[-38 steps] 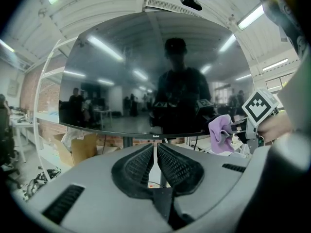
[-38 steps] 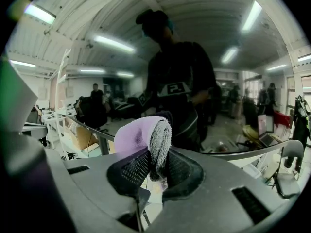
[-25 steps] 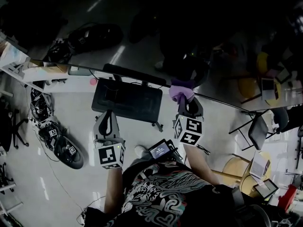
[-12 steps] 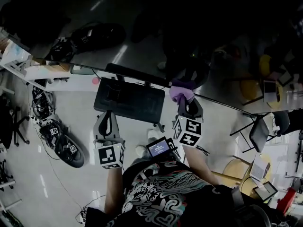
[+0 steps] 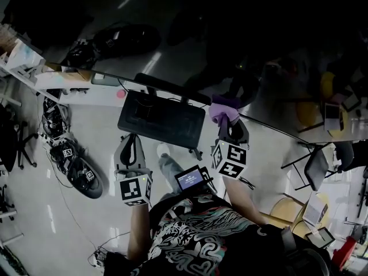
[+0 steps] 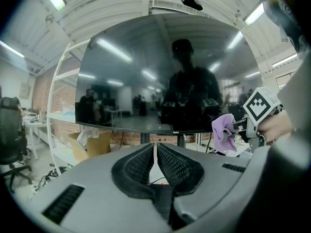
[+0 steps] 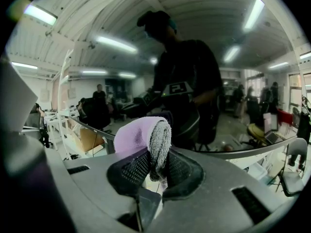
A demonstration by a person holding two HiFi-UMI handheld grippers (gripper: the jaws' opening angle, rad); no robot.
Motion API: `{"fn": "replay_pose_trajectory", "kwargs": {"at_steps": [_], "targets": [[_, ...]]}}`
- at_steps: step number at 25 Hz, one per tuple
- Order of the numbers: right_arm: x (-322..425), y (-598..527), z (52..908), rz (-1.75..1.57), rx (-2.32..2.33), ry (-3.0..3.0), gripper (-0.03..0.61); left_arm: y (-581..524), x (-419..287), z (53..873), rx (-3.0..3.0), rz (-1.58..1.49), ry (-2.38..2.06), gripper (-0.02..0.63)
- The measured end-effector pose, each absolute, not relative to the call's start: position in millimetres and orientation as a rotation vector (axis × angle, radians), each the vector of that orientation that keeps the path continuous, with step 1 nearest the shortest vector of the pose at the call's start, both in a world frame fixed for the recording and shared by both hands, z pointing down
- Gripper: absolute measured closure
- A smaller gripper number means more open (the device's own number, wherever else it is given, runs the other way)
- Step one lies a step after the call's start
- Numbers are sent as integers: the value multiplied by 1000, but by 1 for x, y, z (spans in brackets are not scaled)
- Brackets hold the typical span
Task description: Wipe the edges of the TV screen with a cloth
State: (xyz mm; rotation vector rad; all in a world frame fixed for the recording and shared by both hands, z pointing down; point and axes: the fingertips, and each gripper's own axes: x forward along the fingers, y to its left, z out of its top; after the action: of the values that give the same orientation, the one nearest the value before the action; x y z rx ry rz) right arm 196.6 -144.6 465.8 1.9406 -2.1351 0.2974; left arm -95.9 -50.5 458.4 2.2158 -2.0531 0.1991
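Observation:
The TV screen is a big dark glossy panel; its lower edge crosses the head view, and it fills the left gripper view and the right gripper view. My right gripper is shut on a lilac cloth, held against the screen's bottom edge right of centre. In the left gripper view the cloth shows at the right. My left gripper hangs lower, away from the screen, jaws together with nothing between them.
A black TV base stands on the pale floor below the screen. Cables and black gear lie at the left. A white shelf with a cardboard box is at far left. Folding chairs stand at right.
The head view has shifted slightly, so the screen edge and base sit a little lower and to the right. The cloth stays against the bottom edge. The left gripper has not moved.

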Motion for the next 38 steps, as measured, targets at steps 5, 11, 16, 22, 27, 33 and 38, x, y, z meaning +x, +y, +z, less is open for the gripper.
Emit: {"fn": "replay_pose_trajectory", "kwargs": {"at_steps": [5,11,16,22,27,33,38], "targets": [[195,-145,466,310,1943,-2148,499,-46,-105,455,2189,192,-2096,580],[182,-146,466,320,1924,-2168,499,-43,-115,455,2166,195,-2120,580],[166,-151,467,328,1920,-2189,499,-48,-127,456,2160,197,-2136,580],[156,-152,469,333,1921,-2214,498,-51,-131,459,2169,210,-2137,580],[149,-152,468,346,1928,-2212,498,-56,-137,457,2188,210,-2130,580],[137,-156,469,340,1934,-2196,498,-63,-151,461,2188,201,-2117,580],[126,-161,469,339,1941,-2182,499,-69,-164,464,2186,198,-2106,580]]}}
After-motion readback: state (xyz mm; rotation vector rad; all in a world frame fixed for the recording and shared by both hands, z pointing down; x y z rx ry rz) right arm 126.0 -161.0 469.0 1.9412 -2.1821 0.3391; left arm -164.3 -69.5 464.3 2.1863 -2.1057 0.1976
